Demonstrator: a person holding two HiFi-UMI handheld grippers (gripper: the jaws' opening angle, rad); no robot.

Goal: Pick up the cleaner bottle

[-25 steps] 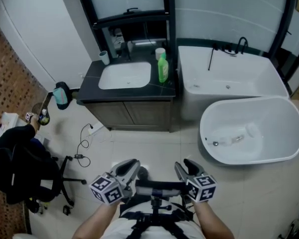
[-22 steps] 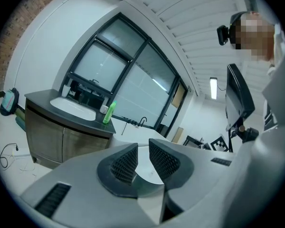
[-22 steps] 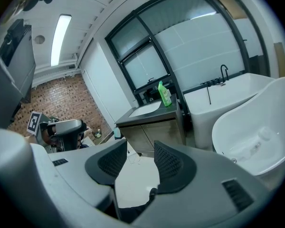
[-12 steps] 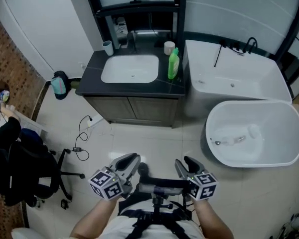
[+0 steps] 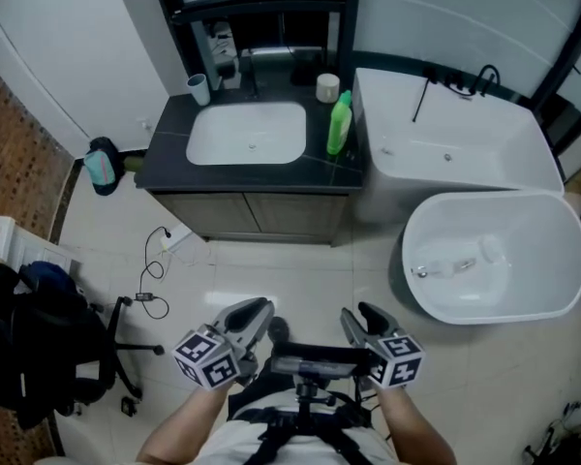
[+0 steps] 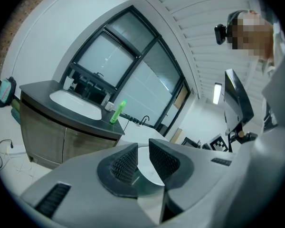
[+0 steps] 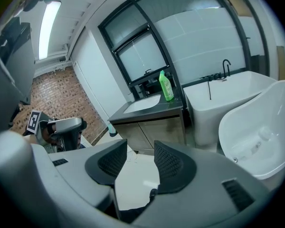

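Standing upright, cleaner bottle [image 5: 340, 124] sits near the vanity's [image 5: 169, 168] edge (right side)

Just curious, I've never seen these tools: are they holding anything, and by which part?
Nothing. The left tool and right tool are open and empty; the bottle stands on the counter.

Glossy green plastic cleaner bottle [image 5: 340, 129], dark matt countertop [image 5: 320, 170], wood-look cabinet [image 5: 261, 216] & glossy white tub [image 5: 542, 260].
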